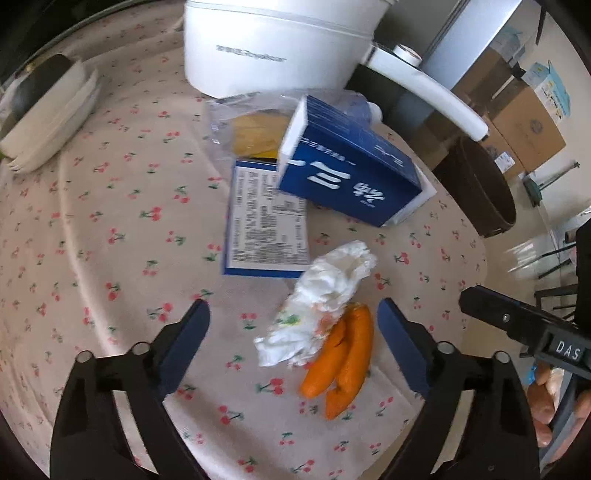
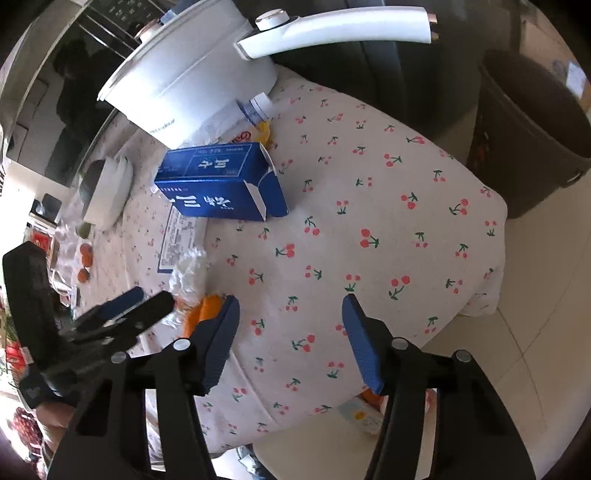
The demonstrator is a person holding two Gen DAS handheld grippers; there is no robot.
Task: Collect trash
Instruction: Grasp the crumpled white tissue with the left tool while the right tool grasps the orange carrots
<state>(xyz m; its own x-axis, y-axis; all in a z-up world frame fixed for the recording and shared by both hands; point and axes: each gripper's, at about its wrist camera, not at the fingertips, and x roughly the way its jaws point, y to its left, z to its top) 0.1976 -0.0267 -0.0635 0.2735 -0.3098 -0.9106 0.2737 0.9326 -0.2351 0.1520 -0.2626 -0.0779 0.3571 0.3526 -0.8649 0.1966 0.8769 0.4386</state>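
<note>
My left gripper (image 1: 293, 314) is open just above the cherry-print tablecloth, its jaws either side of a crumpled white tissue (image 1: 321, 299) and orange peels (image 1: 341, 362). Beyond them lie a flattened blue box (image 1: 267, 221), an open blue carton (image 1: 351, 173) and a clear bag with yellow contents (image 1: 255, 133). My right gripper (image 2: 290, 321) is open and empty over bare cloth near the table's right edge. In the right wrist view the carton (image 2: 221, 184), the tissue (image 2: 188, 273) and the peels (image 2: 205, 312) lie to its left, next to the left gripper (image 2: 136, 301).
A white electric pot (image 1: 273, 44) with a long handle (image 2: 332, 29) stands at the back. Stacked white plates (image 1: 48, 114) sit at the left. A dark bin (image 2: 532, 133) stands on the floor past the table's right edge. Cardboard boxes (image 1: 524, 122) stand behind it.
</note>
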